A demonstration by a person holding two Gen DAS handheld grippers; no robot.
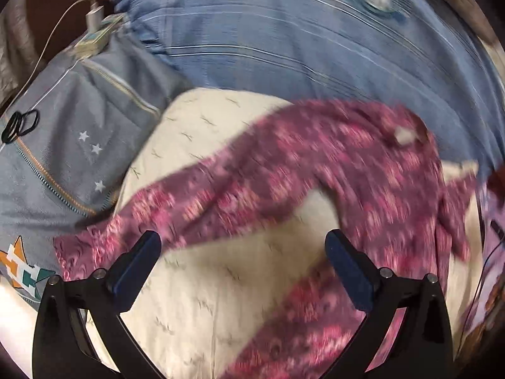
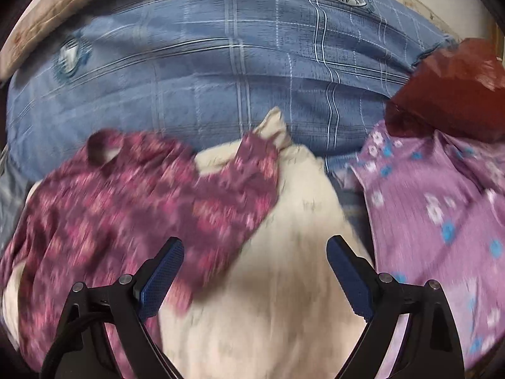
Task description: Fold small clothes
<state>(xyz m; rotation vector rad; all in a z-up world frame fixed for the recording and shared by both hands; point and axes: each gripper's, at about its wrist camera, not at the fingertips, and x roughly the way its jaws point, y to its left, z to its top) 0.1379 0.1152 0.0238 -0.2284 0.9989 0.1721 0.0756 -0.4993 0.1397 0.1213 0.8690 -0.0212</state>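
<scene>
A magenta patterned garment (image 1: 315, 170) lies spread on a cream pillow (image 1: 221, 284), one sleeve stretching toward the lower left. My left gripper (image 1: 243, 243) hovers open above the pillow, its fingers astride bare cream cloth, the garment just ahead. In the right wrist view the same garment (image 2: 126, 202) covers the left half of the pillow (image 2: 284, 284). The right gripper (image 2: 255, 249) is open, with its left finger over the garment's edge and nothing held. Both views are blurred by motion.
A blue checked quilt (image 2: 252, 79) fills the back. A grey star-print pillow (image 1: 63, 142) with a charger box (image 1: 94, 38) and hair ties (image 1: 22, 123) lies left. A lilac flowered garment (image 2: 442, 221) and a dark red bag (image 2: 448, 91) sit right.
</scene>
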